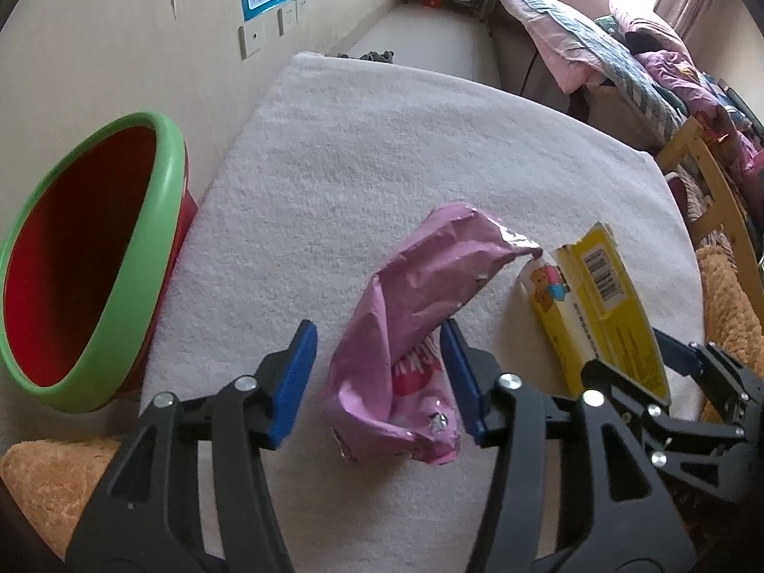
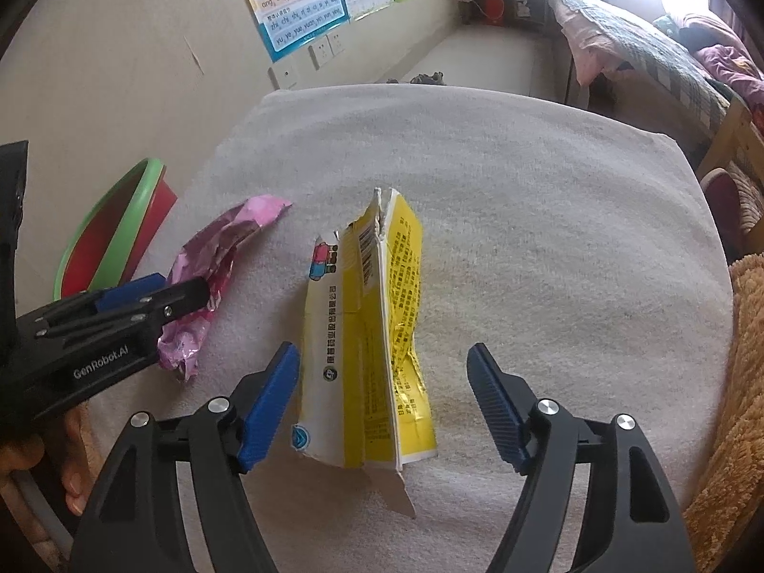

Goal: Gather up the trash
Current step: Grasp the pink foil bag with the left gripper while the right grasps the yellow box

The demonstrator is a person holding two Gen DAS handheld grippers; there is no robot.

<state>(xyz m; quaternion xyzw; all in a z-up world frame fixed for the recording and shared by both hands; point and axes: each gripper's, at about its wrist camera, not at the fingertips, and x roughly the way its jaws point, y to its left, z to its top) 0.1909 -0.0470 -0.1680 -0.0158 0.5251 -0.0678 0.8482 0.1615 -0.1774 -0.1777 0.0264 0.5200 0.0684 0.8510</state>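
A crumpled pink snack wrapper point(image 1: 415, 286) lies on the white towel point(image 1: 382, 143) between the blue fingers of my left gripper point(image 1: 377, 334). Its right pad touches the wrapper's side and its left pad stands clear of it, so the jaws are open. A flattened yellow and white carton point(image 2: 377, 315) lies between the fingers of my right gripper point(image 2: 382, 351), which is open with a wide gap on the right side. The carton point(image 1: 601, 315) and right gripper point(image 1: 668, 367) also show in the left wrist view. The wrapper point(image 2: 215, 258) and left gripper point(image 2: 143, 296) show in the right wrist view.
A red bin with a green rim point(image 1: 167, 191) stands off the towel's left edge, also visible as the bin point(image 2: 119, 224) in the right wrist view. Orange fluffy fabric point(image 2: 745, 334) borders the towel. A wooden chair point(image 1: 716, 200) and a bed point(image 1: 597, 47) are on the right. A hand point(image 2: 43, 453) holds the left gripper.
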